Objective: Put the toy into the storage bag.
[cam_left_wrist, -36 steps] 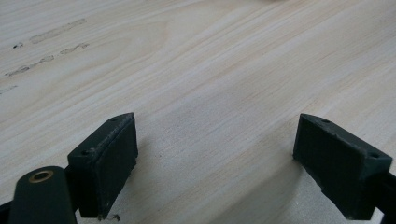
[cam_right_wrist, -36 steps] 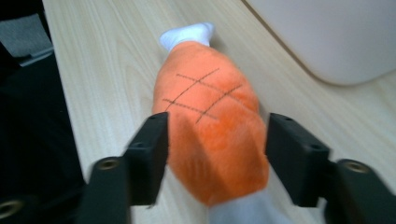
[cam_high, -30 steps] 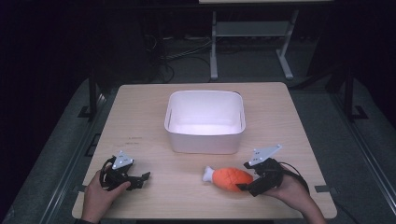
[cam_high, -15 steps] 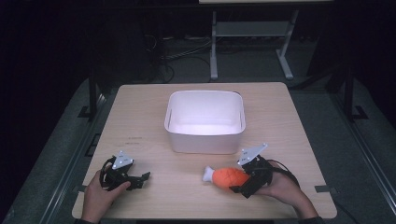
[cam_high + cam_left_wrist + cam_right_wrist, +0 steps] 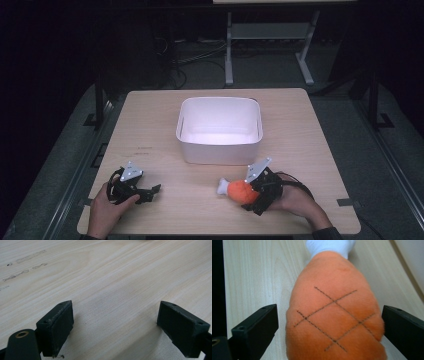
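An orange plush drumstick (image 5: pixel 239 190) with a white bone end lies on the wooden table (image 5: pixel 300 135), in front of a white bin (image 5: pixel 220 129). My right gripper (image 5: pixel 250 197) is open around it; in the right gripper view the plush drumstick (image 5: pixel 334 317) sits between the two black jaws, with a small gap on each side. Dark crossed stitch lines mark its top. My left gripper (image 5: pixel 150 192) rests at the front left of the table, open, with bare wood between its pads (image 5: pixel 56 327).
The white bin looks empty and stands at the table's middle. Faint pencil marks (image 5: pixel 27 258) show on the wood ahead of the left gripper. A metal stand (image 5: pixel 270 45) and cables lie on the dark floor beyond the table.
My right gripper has slid left along the front of the table and now straddles the plush drumstick. The left gripper has stayed in place.
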Demonstrator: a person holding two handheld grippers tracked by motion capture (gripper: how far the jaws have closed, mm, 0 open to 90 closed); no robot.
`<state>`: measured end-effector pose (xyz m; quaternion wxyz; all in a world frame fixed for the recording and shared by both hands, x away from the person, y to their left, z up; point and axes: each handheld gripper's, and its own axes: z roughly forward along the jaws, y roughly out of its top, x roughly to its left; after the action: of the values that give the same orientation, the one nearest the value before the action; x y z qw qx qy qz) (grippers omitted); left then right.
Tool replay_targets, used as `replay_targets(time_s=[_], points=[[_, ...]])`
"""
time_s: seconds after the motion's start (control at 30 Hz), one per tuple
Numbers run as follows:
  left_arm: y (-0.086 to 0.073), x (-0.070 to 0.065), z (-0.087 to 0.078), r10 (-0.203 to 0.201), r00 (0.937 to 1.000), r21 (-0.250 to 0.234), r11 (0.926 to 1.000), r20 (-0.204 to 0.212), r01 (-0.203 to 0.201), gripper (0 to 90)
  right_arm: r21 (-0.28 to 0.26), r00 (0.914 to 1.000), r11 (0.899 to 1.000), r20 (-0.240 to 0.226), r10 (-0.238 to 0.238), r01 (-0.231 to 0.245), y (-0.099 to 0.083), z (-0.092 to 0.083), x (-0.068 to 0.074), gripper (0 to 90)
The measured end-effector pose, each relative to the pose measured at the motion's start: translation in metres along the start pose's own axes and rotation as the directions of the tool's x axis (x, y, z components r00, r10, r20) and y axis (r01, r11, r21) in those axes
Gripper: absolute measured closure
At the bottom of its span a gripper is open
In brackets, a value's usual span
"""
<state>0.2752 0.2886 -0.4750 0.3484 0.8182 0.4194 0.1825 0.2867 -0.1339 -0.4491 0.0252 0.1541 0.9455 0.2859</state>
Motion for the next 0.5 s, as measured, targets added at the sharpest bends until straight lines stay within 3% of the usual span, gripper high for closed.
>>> replay_targets(time_s=[0.23, 0.5], points=[[0.0000, 0.0000, -0.0001, 0.000, 1.0000, 0.001, 1.0000, 0.000, 0.000, 13.0, 0.020, 0.9998, 1.000, 0.015, -0.010, 0.009, 0.0011, 0.0026, -0.0018, 11.9], [0.0000, -0.0001, 0.0000, -0.001, 1.0000, 0.000, 1.0000, 0.000, 0.001, 13.0, 0.013, 1.0000, 1.000, 0.001, -0.007, 0.007, -0.0010, -0.0006, -0.0012, 24.2]])
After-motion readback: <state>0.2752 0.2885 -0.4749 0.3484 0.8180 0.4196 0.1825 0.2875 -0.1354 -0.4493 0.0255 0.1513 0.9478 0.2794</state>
